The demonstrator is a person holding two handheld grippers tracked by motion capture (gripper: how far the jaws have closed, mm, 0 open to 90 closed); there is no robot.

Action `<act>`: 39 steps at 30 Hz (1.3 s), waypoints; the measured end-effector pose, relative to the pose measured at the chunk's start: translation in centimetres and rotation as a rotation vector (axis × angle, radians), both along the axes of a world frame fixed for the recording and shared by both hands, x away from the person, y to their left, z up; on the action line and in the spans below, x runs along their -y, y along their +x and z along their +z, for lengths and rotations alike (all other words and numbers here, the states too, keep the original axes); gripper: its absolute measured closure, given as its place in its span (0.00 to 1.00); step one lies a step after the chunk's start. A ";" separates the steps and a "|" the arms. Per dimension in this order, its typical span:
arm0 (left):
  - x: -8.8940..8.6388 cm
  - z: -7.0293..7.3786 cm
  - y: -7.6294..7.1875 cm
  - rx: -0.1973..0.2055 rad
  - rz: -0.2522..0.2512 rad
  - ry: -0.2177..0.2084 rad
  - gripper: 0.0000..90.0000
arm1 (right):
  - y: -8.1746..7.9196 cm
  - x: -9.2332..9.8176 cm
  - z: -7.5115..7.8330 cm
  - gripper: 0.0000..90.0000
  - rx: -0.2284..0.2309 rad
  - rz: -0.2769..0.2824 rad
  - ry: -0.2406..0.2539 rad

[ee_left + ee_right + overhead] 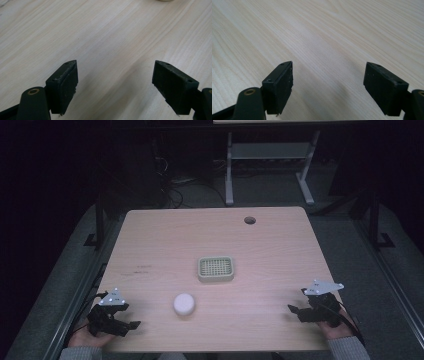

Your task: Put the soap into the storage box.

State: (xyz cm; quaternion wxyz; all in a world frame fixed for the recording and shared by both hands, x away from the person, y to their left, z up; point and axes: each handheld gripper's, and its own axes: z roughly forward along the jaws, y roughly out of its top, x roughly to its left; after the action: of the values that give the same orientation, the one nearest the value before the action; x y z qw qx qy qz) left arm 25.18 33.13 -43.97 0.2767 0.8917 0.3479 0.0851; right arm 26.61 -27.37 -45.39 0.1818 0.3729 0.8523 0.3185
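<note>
- from the high view i see my left gripper [125, 319] at the table's 7 o'clock corner, resting low over the near edge, with a hand [90, 338] behind it.
- in the left gripper view its jaws stand wide apart with bare wood between them; nothing is held.
- my right gripper [296, 312] sits at about 4 o'clock on the table [165, 235], near the right edge, a hand [336, 330] behind it too.
- the right gripper view shows its jaws spread just as wide, only wood grain between them.
- a white round lump [184, 303] lies at 6 o'clock from the table's middle, between the two grippers but nearer the left one, touching neither.
- a pale green basket [216, 269] with a grid floor sits near the table's centre, at roughly 1 o'clock from the lump and apart from it.
- a small round hole [249, 220] is in the tabletop toward 12 o'clock, near the far edge.
- a sliver of something pale [165, 0] peeks at the top edge of the left gripper view; i cannot tell what it is.
</note>
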 end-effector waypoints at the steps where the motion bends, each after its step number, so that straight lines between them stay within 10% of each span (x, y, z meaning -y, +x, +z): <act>1: 0.0 0.0 0.1 -0.012 -0.004 0.001 0.23 | 0.0 0.0 0.0 0.26 -0.003 0.003 0.002; 39: 5.5 2.7 1.5 -0.009 -0.158 0.044 0.21 | -0.4 0.0 0.1 0.26 0.000 0.001 0.010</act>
State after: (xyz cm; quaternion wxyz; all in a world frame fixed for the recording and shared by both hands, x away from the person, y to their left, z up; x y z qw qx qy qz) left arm 26.67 27.60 -41.29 0.2614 0.9226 0.2756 0.0668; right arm 26.22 -27.35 -45.29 0.1798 0.3732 0.8510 0.3229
